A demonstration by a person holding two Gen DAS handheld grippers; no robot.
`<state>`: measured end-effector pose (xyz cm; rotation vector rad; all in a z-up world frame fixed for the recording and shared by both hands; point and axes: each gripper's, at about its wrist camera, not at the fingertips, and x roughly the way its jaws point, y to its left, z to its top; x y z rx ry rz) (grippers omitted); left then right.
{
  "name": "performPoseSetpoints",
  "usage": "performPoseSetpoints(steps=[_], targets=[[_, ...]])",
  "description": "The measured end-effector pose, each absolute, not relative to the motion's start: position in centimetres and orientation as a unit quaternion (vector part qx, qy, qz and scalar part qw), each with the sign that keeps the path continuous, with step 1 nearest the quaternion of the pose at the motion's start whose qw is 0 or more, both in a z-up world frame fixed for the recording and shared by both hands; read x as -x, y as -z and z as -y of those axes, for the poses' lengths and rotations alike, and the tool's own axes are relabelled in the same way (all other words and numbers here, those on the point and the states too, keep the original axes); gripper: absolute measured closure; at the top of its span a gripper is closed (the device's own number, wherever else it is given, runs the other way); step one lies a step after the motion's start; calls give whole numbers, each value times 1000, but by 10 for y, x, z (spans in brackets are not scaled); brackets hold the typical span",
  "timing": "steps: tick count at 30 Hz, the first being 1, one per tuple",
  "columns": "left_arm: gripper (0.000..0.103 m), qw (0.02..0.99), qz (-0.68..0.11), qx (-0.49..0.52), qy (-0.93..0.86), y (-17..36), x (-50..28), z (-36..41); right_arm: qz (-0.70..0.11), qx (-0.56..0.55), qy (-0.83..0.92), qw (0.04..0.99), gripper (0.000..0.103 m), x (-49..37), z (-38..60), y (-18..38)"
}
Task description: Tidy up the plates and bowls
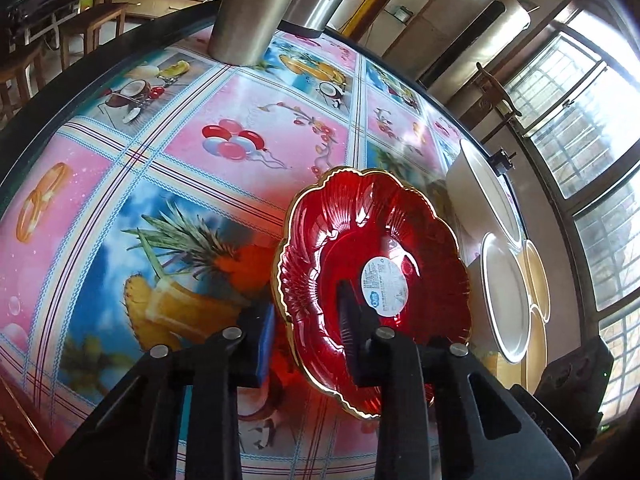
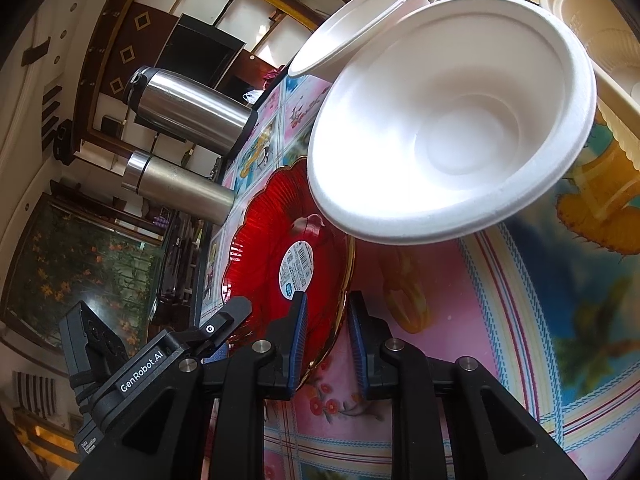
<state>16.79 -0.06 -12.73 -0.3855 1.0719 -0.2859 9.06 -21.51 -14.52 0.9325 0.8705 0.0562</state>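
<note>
Red glass with a gilt scalloped rim: that is the plate (image 1: pixel 376 280) we hold from both sides, tilted up off the tablecloth (image 1: pixel 168 184). Our left gripper (image 1: pixel 308 328) pinches the near rim, one finger (image 1: pixel 260 344) behind the glass and the other finger (image 1: pixel 352 328) over its ribbed inner face, just below the round white label (image 1: pixel 384 286). Our right gripper (image 2: pixel 326 344) is clamped on the opposite gold edge, blue pads (image 2: pixel 298 340) on either side of it. In the right wrist view the other gripper shows at the lower left, reaching the plate's far edge.

A white foam bowl (image 2: pixel 452 120) lies tipped on its side just past the plate, its rim overlapping the plate from this view; whether they touch we cannot tell. A second white bowl (image 2: pixel 360 20) lies tipped behind it, and cream-coloured bowls (image 2: pixel 592 32) crowd the upper right corner. Two steel flasks (image 2: pixel 188 148) stand at the table's far edge. From the left wrist the white bowls (image 1: pixel 504 296) and cream ones appear beyond the plate, near the window side.
</note>
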Motion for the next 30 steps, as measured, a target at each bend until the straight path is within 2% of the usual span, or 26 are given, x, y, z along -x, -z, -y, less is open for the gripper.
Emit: performPoseSetpoints(steps=[2, 3, 8, 12, 20, 30], targets=[[93, 833, -509, 177, 127, 129, -169, 0, -406, -437, -25, 802, 83, -90, 216, 146], [95, 833, -510, 176, 122, 129, -169, 0, -405, -439, -24, 802, 83, -90, 217, 146], [94, 836, -509, 172, 108, 128, -164, 1, -403, -449, -25, 797, 82, -87, 220, 147], [95, 839, -511, 164, 94, 122, -158, 4, -408, -459, -22, 789, 91, -85, 223, 150], [95, 857, -490, 141, 74, 96, -134, 3, -404, -467, -38, 786, 91, -78, 223, 144], [95, 878, -449, 153, 67, 67, -74, -34, -381, -434, -89, 812, 93, -58, 199, 119]])
